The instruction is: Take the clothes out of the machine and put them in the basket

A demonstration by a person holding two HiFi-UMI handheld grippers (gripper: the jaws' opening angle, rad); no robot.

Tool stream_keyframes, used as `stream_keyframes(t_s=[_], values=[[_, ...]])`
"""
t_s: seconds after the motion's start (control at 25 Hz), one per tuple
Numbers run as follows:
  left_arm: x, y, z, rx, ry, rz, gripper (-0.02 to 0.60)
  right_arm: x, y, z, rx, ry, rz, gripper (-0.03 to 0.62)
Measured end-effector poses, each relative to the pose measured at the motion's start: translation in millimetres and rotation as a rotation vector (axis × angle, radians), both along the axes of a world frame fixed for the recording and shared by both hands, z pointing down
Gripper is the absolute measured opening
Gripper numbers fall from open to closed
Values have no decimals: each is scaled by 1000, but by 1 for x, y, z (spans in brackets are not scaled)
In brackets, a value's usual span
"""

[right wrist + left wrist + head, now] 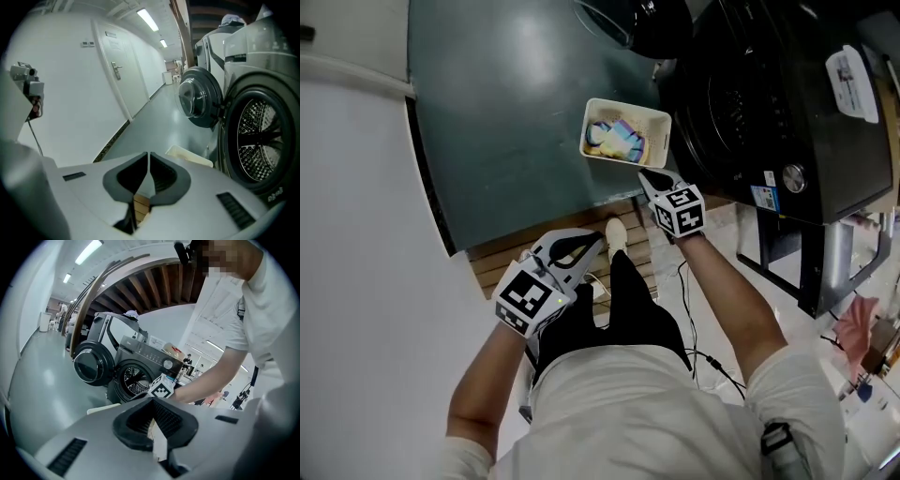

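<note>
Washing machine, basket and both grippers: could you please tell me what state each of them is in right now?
Washing machine door: swung open.
Drum: no clothes visible inside.
Basket: on the floor, holding coloured clothes.
Left gripper: jaws together, nothing between them.
Right gripper: jaws together, nothing between them.

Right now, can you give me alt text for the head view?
A cream basket holding colourful clothes sits on the green floor beside a black washing machine. Seen from above, the person holds the left gripper and right gripper out, both shut and empty.
</note>
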State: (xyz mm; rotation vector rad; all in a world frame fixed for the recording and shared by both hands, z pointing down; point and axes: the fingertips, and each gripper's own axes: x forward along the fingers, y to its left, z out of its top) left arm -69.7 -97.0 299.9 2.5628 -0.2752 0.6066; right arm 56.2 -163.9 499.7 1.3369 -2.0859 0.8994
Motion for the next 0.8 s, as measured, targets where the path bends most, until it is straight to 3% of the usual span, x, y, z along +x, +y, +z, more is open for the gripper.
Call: stream_keyframes(t_s=[0.48,0.8], values=[[-26,13,-67,91,7,12,-3,-38,67,-168,149,-98,-37,12],[-52,23,-111,88,35,-36,-3,-68,108,-258,250,-89,-103,12]])
